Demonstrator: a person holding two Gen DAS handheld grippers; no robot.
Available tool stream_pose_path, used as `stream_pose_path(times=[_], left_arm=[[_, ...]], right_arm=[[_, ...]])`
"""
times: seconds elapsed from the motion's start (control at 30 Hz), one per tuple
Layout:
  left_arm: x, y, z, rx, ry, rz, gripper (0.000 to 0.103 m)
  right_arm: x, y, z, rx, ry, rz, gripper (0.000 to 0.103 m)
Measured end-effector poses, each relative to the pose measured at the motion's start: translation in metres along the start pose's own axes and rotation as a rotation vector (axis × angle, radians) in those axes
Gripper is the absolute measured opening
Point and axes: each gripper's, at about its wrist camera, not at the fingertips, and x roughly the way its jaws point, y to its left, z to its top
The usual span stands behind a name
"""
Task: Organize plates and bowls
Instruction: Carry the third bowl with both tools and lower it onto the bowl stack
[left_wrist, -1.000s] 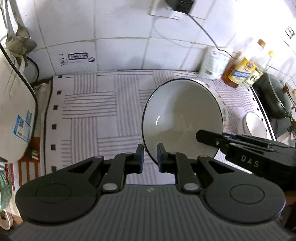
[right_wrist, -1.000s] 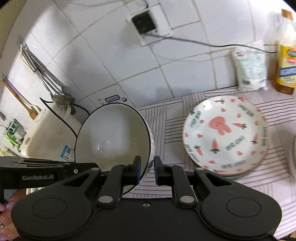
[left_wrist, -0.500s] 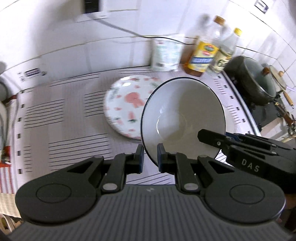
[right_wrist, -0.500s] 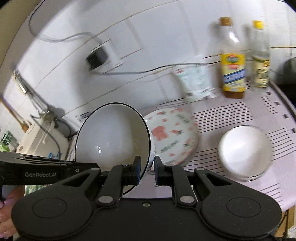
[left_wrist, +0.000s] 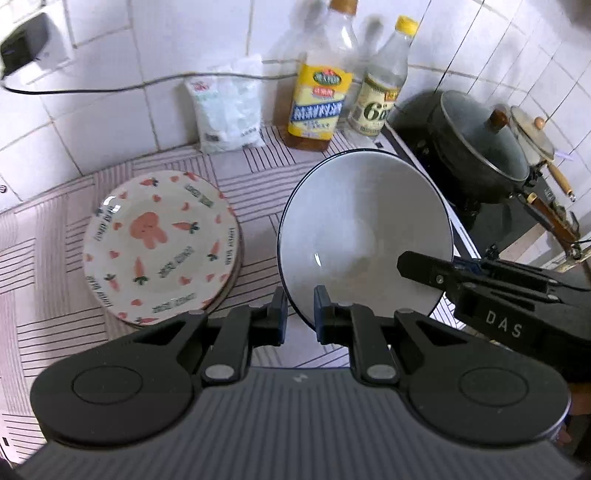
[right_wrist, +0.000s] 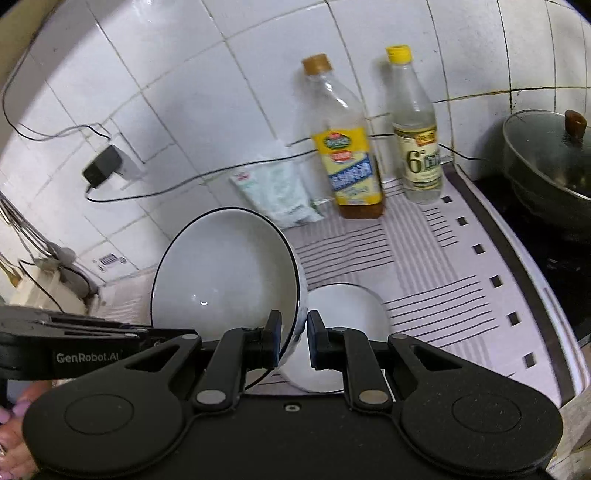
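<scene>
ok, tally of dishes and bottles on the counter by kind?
Bowls: 2, black-rimmed bowl held by left claw and right claw, small white bowl
Carrot plates: stack, count unclear
Bottles: 2
Total: at least 5

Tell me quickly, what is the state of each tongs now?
Left tongs: closed on the rim of the black-rimmed white bowl.
Right tongs: closed on the same bowl's opposite rim.

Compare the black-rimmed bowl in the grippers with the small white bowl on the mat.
The black-rimmed bowl is larger, with a dark rim line; the small white bowl is plain. The black-rimmed bowl is held tilted, clamped by the left hand-held gripper and right hand-held gripper; the small one rests upright. Both have white interiors.
</scene>
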Motion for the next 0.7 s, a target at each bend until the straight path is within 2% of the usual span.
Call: stream_pose_path(times=[0.33, 0.7], left_arm=[[0.056, -0.022, 0.012, -0.038, 0.119, 0.003, 0.013], [0.084, -0.026, 0.019, -0.059, 0.227, 0.023, 0.017]], right_arm=[[0.024, -0.038, 0.005, -0.031, 0.051, -0.041, 0.018], [0.043, -0.035, -0.002, -0.163, 0.076, -0.103, 0.018]])
